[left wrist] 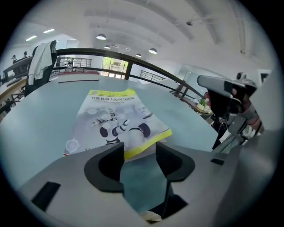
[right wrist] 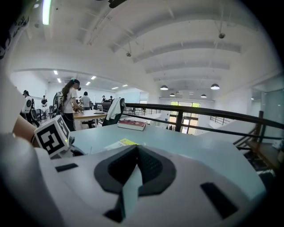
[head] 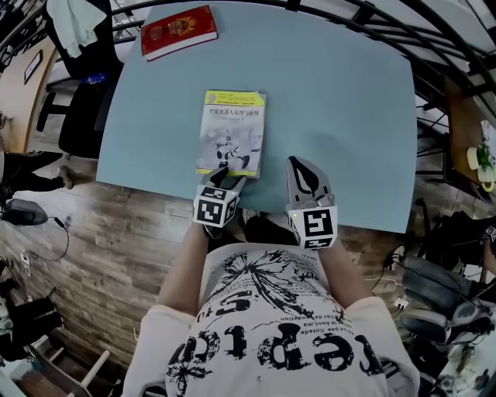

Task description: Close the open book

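Note:
The book (head: pixel 231 132) lies flat and closed on the pale blue table (head: pixel 341 116), its white and yellow cover with a robot picture facing up. My left gripper (head: pixel 225 178) stands at the book's near edge, its jaws open. In the left gripper view the book (left wrist: pixel 113 124) has its yellow near edge just beyond the gap of the left gripper (left wrist: pixel 140 153), and neither pad touches it. My right gripper (head: pixel 299 164) rests to the right of the book, shut on nothing. In the right gripper view the right gripper (right wrist: pixel 136 150) has its tips together, and a corner of the book (right wrist: pixel 120 143) shows to the left.
A red book (head: pixel 178 29) lies closed at the table's far left corner. A dark chair (head: pixel 81 85) with a pale garment stands left of the table. A black railing (head: pixel 372 15) curves behind it. The table's near edge (head: pixel 155 190) is close to my body.

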